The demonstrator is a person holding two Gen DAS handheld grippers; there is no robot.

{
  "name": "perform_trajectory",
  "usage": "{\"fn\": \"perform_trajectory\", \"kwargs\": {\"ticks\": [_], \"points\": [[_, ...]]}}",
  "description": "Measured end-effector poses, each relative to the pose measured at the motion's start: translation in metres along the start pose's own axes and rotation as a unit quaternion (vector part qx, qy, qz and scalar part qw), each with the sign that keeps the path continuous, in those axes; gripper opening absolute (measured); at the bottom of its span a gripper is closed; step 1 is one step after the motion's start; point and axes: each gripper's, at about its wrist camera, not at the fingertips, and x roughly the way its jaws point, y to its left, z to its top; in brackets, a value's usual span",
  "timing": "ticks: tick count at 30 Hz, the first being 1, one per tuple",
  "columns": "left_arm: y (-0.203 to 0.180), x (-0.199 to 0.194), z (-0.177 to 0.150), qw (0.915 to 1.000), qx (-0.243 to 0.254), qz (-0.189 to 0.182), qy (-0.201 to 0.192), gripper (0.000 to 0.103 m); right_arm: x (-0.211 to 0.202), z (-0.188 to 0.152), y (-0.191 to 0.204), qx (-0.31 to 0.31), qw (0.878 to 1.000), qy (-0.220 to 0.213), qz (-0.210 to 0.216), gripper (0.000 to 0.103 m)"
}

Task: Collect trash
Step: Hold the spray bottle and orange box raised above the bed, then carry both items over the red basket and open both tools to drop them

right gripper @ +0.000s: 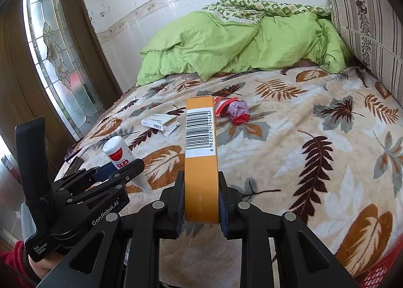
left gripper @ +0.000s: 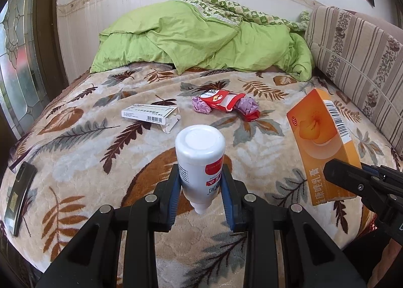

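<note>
Trash lies on the leaf-patterned blanket (left gripper: 83, 152), and I place everything from it. Left to right: my left gripper (left gripper: 201, 182) has its pads pressed on a white bottle (left gripper: 200, 154), held above the blanket's near edge; a white carton (left gripper: 148, 113) and red wrappers (left gripper: 226, 104) lie mid-blanket; my right gripper (right gripper: 201, 202) is clamped on an orange box (right gripper: 201, 157), raised over the blanket.

Carton (left gripper: 149, 113) left of wrappers (left gripper: 225, 104)
</note>
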Motion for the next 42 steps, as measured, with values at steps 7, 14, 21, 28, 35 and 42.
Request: {"fn": "perform_trajectory", "kwargs": {"ticks": [7,14,21,28,35,42], "points": [[0.001,-0.001,0.0,1.0,-0.001,0.001,0.0,0.029,0.0,0.0,-0.001,0.001,1.0,-0.001,0.001,0.024],[-0.001,0.001,0.002,1.0,-0.002,0.005,-0.004,0.029,-0.001,0.001,-0.001,0.001,1.0,-0.003,-0.002,0.024],[-0.002,-0.005,0.0,0.9999,-0.003,0.001,-0.011,0.029,-0.011,-0.001,0.002,-0.003,1.0,-0.01,-0.008,0.024],[-0.002,-0.016,-0.002,0.9998,0.001,0.0,-0.019,0.029,-0.018,-0.002,0.003,-0.004,1.0,-0.016,-0.014,0.024],[-0.003,-0.021,-0.004,0.9997,-0.002,-0.011,-0.02,0.029,-0.026,-0.002,0.0,0.01,1.0,-0.021,-0.015,0.024],[-0.02,-0.041,-0.005,0.9971,0.006,-0.074,-0.016,0.029,-0.06,-0.012,-0.021,0.069,0.997,-0.021,0.002,0.024]]}}
